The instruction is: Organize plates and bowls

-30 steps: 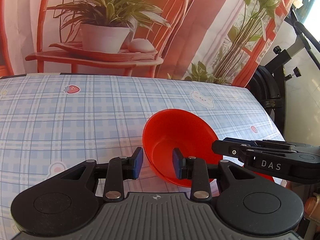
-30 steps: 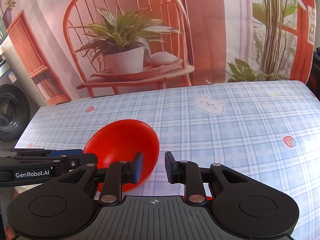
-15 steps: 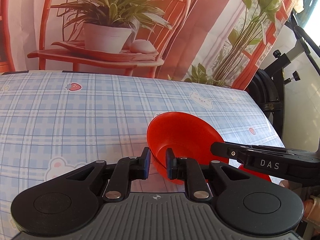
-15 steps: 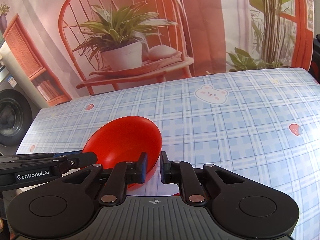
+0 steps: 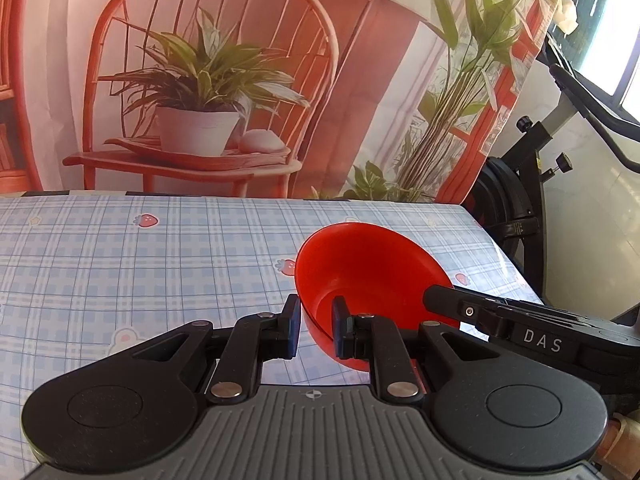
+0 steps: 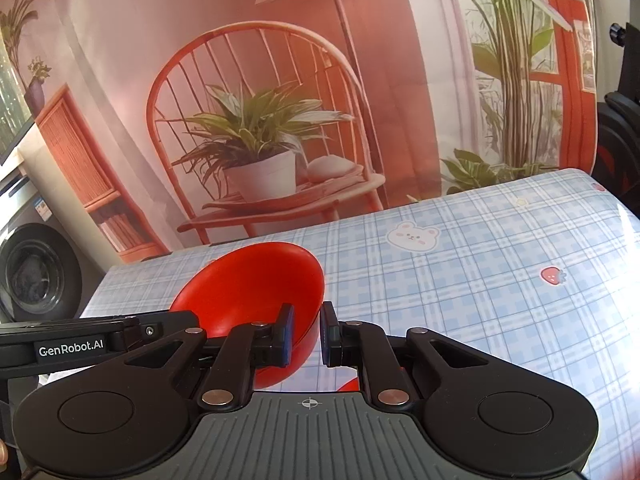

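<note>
A red bowl [image 5: 372, 276] is held above the checked tablecloth between both grippers. My left gripper [image 5: 316, 330] is shut on its left rim, one finger inside and one outside. My right gripper [image 6: 306, 336] is shut on the opposite rim of the same bowl [image 6: 248, 284]. Each gripper's side shows in the other's view, the right one [image 5: 520, 328] and the left one [image 6: 80, 344]. A bit of another red object [image 6: 348, 385] shows under the right gripper, mostly hidden.
The table [image 5: 120, 272] has a blue checked cloth with bears and strawberries. A backdrop with a printed chair and plant [image 5: 200, 120] hangs behind it. An exercise bike [image 5: 532, 176] stands to the right, a washing machine [image 6: 32, 276] to the left.
Both grippers closed on the bowl's rims and lifted it off the table. The views tilted up, so more of the backdrop shows.
</note>
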